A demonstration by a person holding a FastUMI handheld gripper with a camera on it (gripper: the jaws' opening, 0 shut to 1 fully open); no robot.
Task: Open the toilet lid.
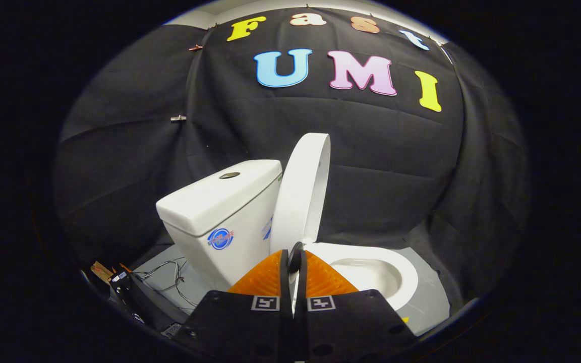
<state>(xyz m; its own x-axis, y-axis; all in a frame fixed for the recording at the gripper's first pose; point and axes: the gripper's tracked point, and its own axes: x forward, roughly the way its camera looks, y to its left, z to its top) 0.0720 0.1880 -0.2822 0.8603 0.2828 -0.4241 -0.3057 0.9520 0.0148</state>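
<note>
The toilet lid (303, 189) stands raised just beyond the jaws, leaning toward the cistern (225, 212) left of them. The gripper (294, 262) has its jaws pressed nearly together (nothing visibly pinched). Seat and bowl (376, 272) lie ahead-right; loose cables (169, 277) trail on the floor, left.

My claw (294, 262), fingers nearly together with nothing held, sits just short of the raised lid (301, 189), which blocks the way straight ahead. Left of the lid the tank (220, 212) bars passage; right of it, the room above the bowl (371, 272) is free.
</note>
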